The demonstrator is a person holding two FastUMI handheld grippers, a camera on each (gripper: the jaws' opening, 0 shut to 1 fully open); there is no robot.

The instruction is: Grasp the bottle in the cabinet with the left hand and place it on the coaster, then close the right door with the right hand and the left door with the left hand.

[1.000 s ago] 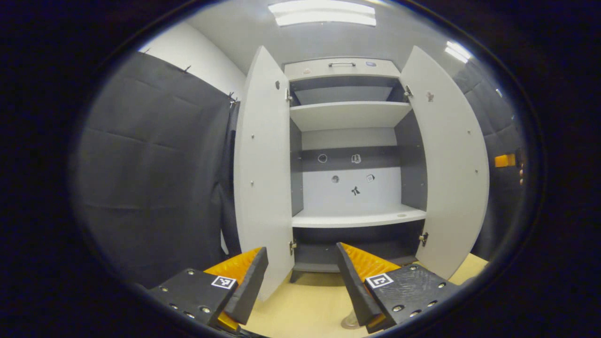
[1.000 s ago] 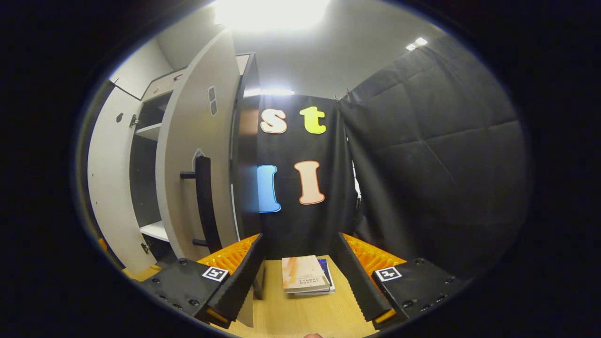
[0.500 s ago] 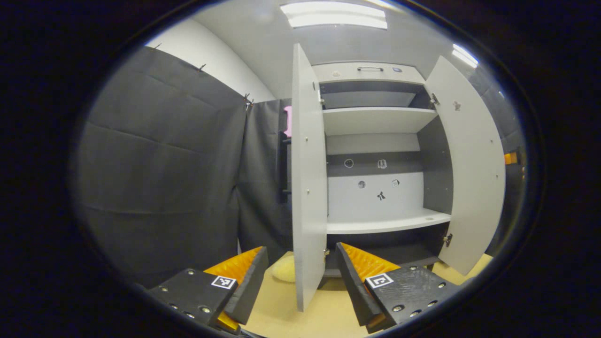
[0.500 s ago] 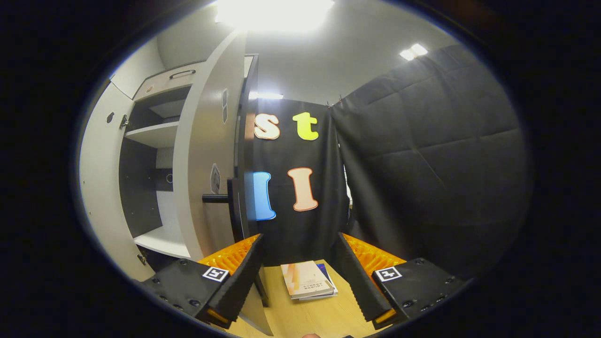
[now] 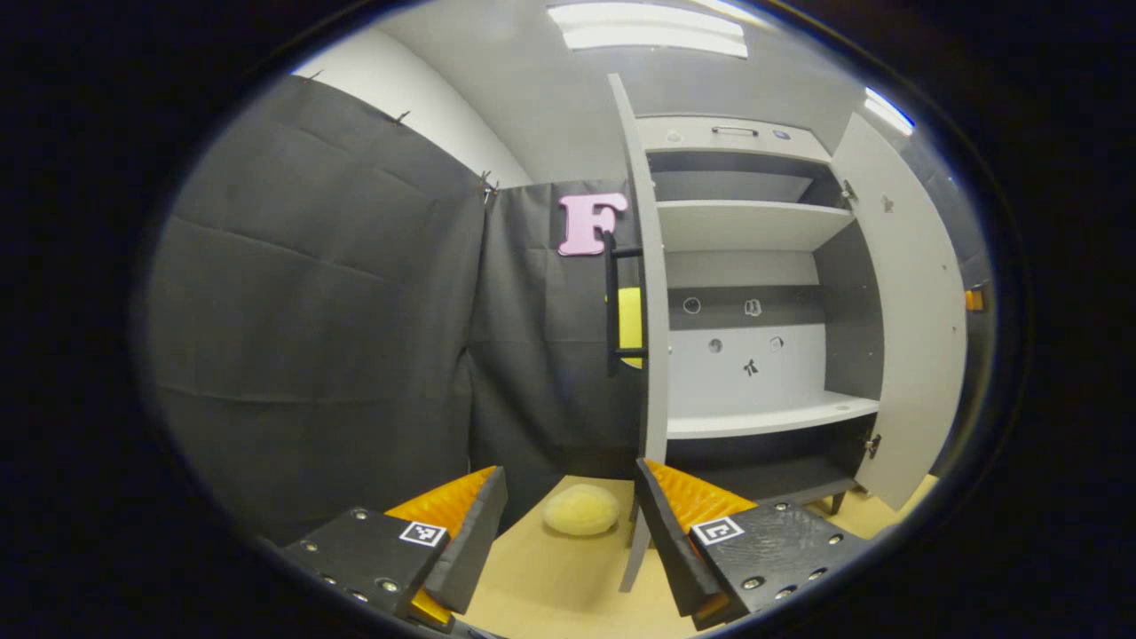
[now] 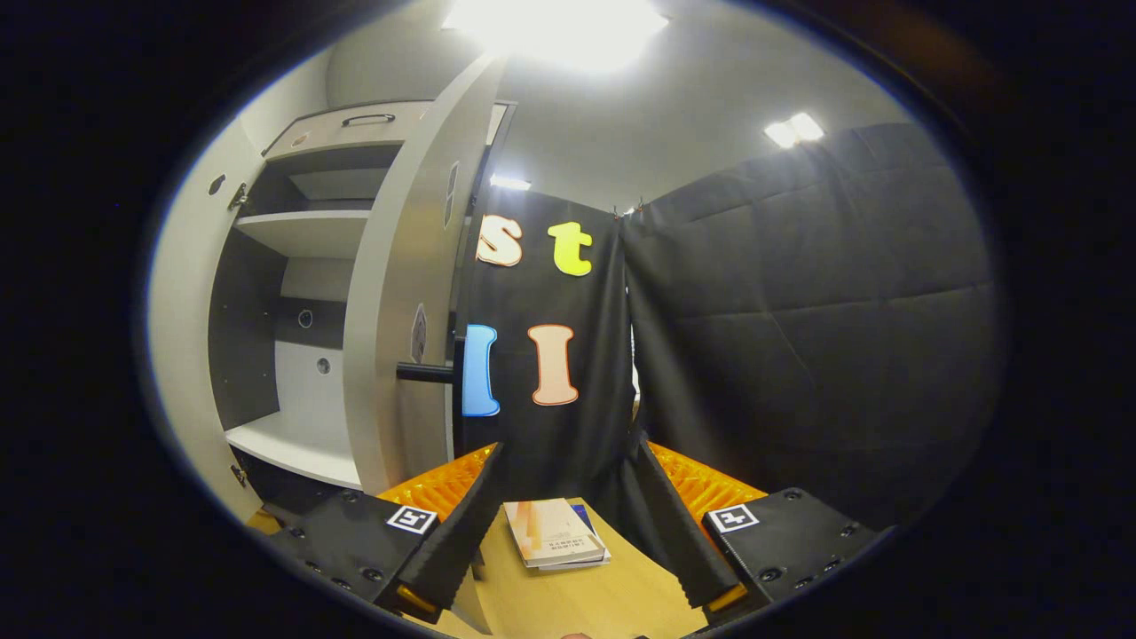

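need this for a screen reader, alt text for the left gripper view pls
An open cabinet with bare shelves stands ahead, its left door edge-on and right door swung wide. The left gripper is open and holds nothing; a yellow sponge lies on the table.

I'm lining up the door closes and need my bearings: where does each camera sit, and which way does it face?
Left gripper view: rides the left tool, facing the open cabinet past the left door edge-on; a yellow sponge lies ahead.
Right gripper view: rides the right tool, facing the booth wall beside the right door; books lie ahead.
Shared: the cabinet interior.
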